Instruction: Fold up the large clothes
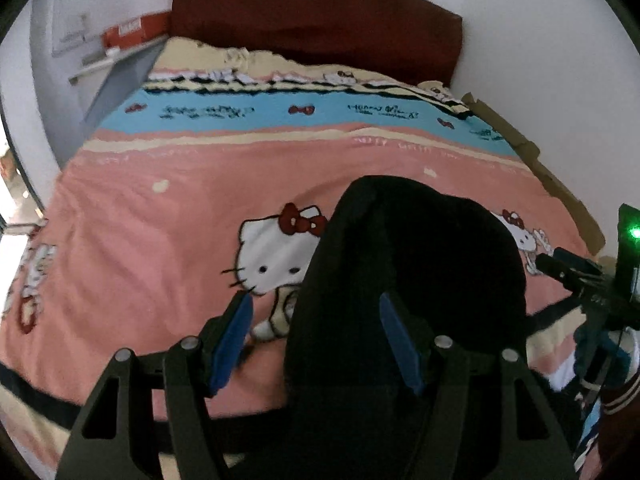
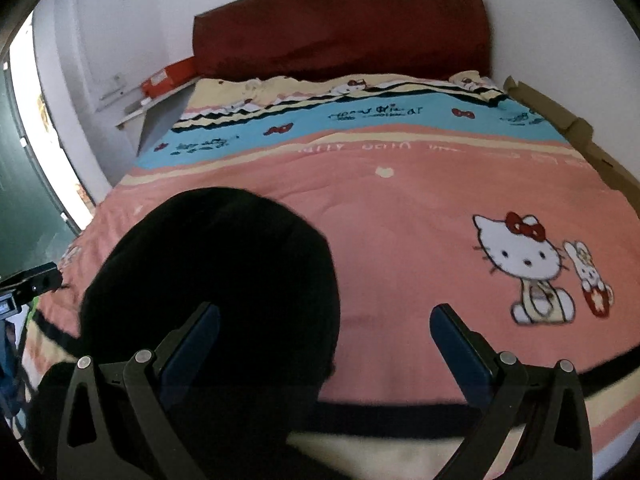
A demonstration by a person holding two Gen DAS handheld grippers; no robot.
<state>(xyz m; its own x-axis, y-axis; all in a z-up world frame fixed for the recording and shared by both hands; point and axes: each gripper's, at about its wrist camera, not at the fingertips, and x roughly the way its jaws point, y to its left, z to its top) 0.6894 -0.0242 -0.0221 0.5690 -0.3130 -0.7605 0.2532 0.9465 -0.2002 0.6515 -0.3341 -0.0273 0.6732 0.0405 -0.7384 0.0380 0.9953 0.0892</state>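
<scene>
I am looking down at a black, heavy fabric garment (image 1: 412, 264) lying in a rounded heap near the foot of the bed with the pink cartoon-cat bedspread (image 1: 168, 224). I am holding the left gripper (image 1: 316, 336) with its jaws spread, the garment's edge bulging between them but not pinched. The right gripper (image 2: 324, 344) is likewise standing wide, empty, the heap overlapping only its left finger. I judge folding has not begun; next I need a corner in each gripper.
</scene>
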